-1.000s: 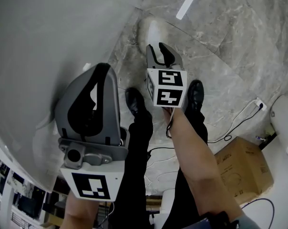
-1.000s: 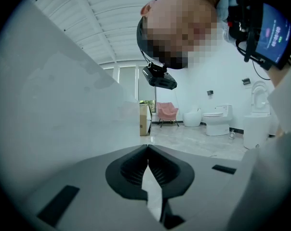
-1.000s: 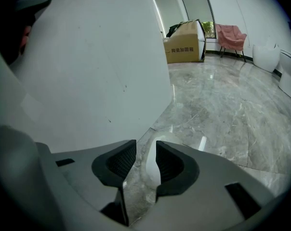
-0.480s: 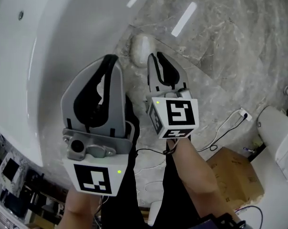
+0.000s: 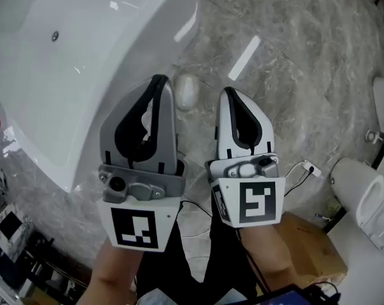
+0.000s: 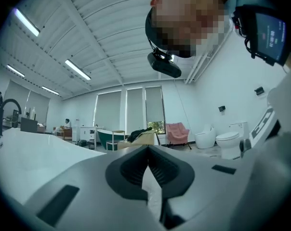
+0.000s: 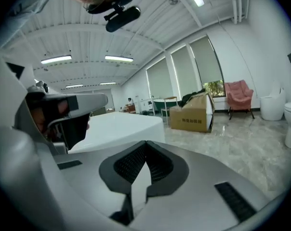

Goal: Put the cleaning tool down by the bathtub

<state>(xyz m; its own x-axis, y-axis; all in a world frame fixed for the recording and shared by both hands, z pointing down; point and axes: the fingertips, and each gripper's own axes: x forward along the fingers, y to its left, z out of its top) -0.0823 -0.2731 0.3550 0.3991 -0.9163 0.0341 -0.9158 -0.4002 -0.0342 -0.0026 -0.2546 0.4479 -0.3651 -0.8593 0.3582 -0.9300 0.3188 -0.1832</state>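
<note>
Right now the small white cleaning tool (image 5: pixel 187 91) lies on the marble floor (image 5: pixel 294 75) just beside the foot of the bathtub (image 5: pixel 116 62), so the put-down looks done, and what remains is not to undo it. Your left gripper (image 5: pixel 159 81) has its jaws pressed together tip to tip with nothing between them. The jaws of your right gripper (image 5: pixel 233 93) are closing onto each other, also on nothing. Both hang above the tool, one to either side.

The likeliest slip is a careless drop of either hand: a closed tip swinging down could clip the tool and send it skating over the polished stone, away from the tub. Your feet are hidden under the grippers, so a step forward could kick or tread on it. Behind you a thin cable (image 5: pixel 295 172) trails across the floor near the cardboard box (image 5: pixel 309 250); backing off without looking could snag a foot on it.
</note>
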